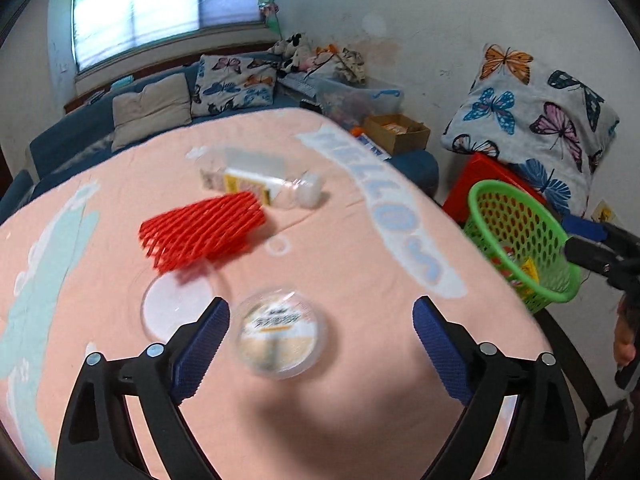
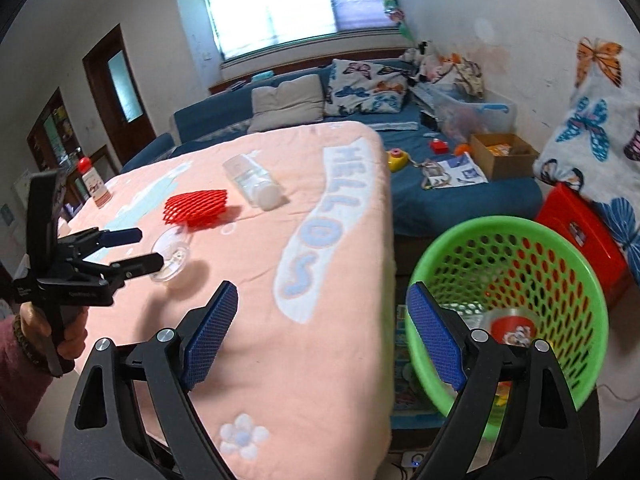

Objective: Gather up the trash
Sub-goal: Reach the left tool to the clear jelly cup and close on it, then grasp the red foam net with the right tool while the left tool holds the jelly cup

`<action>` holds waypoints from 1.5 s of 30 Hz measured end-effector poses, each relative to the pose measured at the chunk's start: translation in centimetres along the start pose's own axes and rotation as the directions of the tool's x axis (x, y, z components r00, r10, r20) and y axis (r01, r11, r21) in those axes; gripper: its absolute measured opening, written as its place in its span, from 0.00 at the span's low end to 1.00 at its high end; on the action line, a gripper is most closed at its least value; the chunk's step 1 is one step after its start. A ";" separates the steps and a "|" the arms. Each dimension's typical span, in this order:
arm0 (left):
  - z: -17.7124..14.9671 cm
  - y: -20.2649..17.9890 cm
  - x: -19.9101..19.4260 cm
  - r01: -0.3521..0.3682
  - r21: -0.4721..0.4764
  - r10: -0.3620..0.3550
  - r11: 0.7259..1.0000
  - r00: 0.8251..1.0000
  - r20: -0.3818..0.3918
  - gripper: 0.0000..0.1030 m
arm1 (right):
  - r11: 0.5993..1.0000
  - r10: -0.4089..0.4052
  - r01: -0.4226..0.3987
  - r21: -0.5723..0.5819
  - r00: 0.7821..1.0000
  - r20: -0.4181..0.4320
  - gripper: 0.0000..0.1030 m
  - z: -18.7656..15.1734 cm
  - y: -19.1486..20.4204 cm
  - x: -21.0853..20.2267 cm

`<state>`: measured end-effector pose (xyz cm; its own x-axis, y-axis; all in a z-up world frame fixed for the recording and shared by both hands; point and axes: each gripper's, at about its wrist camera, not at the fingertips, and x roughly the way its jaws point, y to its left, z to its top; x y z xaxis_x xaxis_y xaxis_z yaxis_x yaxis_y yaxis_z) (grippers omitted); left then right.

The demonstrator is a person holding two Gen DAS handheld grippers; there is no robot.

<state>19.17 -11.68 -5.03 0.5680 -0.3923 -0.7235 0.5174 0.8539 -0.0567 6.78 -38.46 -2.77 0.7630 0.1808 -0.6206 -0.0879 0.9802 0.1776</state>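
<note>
My left gripper is open above the pink blanket, its fingers either side of a clear plastic cup that stands apart from both pads. A clear round lid lies left of it. A red foam net and a lying clear bottle are farther off. The green basket holds some trash past the bed's right edge. My right gripper is open and empty, over the blanket's edge beside the basket. The right wrist view shows the left gripper at the cup.
A red crate stands behind the basket. A blue sofa with pillows, a cardboard box and toys lies beyond the bed. A small red-capped bottle stands at the blanket's far left.
</note>
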 end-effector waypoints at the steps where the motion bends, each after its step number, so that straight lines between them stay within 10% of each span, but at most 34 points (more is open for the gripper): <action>1: -0.1 0.4 0.2 0.008 -0.007 -0.008 1.000 1.000 -0.005 0.89 | 1.000 0.004 -0.004 -0.005 1.000 -0.002 0.85 0.1 0.2 0.2; 45: -1.6 3.7 2.8 -0.014 -0.045 0.012 0.999 0.999 -0.046 0.65 | 0.993 0.064 -0.073 -0.089 0.993 -0.099 0.85 2.1 4.5 6.0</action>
<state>21.63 -9.08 -8.39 0.5442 -0.3657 -0.7551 0.4797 0.8740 -0.0775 12.28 -33.16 -4.12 0.6885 0.2504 -0.6807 -0.1998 0.9677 0.1539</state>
